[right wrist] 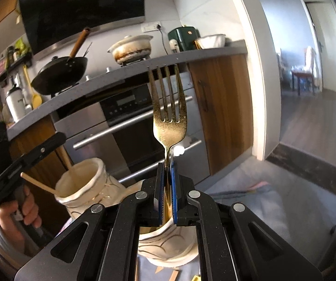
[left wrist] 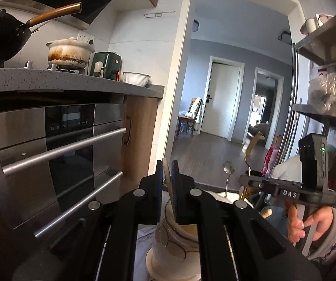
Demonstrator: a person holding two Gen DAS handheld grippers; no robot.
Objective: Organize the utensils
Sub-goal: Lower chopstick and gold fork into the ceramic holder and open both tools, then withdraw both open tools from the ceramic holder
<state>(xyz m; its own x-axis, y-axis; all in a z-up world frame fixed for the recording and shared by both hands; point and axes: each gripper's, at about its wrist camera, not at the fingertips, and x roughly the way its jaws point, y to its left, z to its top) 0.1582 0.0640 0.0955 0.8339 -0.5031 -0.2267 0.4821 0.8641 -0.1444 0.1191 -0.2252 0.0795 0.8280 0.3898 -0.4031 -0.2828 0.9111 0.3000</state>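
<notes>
Right gripper (right wrist: 167, 182) clamped on gold fork (right wrist: 169, 107), tines toward 12 o'clock; left gripper (left wrist: 168, 180) pinching chopstick (left wrist: 168, 175) above cream jar (left wrist: 175, 241).

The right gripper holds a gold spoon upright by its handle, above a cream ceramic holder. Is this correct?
Not quite: the right gripper holds a gold fork, not a spoon; the right wrist view shows its four tines. The rest is right: it is held upright by its handle, above a cream ceramic holder.

I am looking into a home kitchen: built-in oven (left wrist: 69, 145), wok (right wrist: 59, 73) and stained pot (left wrist: 68, 52) on the hob, hallway doors (left wrist: 224, 98) beyond.
</notes>
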